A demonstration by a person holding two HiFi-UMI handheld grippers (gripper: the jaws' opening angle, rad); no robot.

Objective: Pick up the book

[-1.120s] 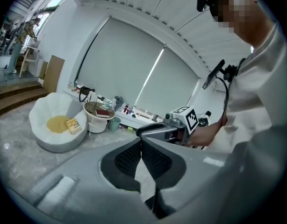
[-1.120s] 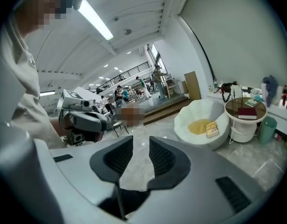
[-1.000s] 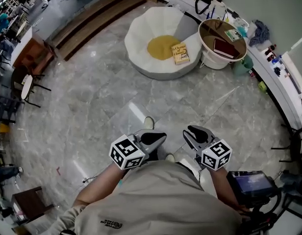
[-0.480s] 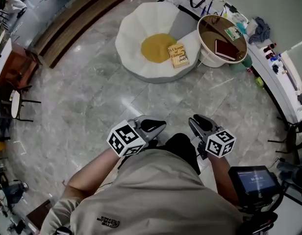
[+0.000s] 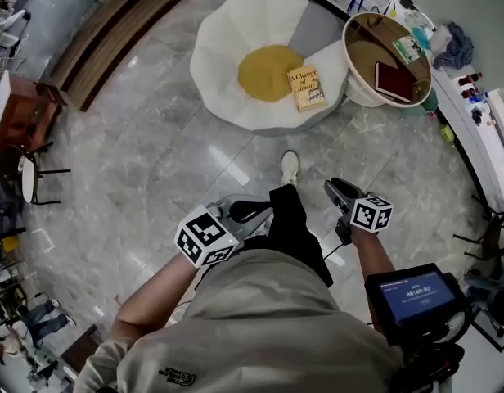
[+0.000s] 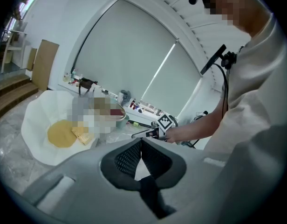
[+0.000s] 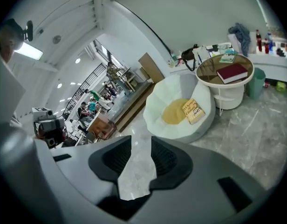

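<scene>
head view shows the yellow book (image 5: 306, 88) lying on the white seat (image 5: 227, 56), well apart from both grippers, so no part of the pick is done and, as i judge, the whole approach and grasp are left. left gripper (image 5: 267, 211) is clenched on nothing, and right gripper (image 5: 332, 188) is opening its jaws with only floor between them. right gripper view shows clearly a red book (image 7: 232, 72) on a round table (image 7: 209, 65), which left gripper view does not.
</scene>
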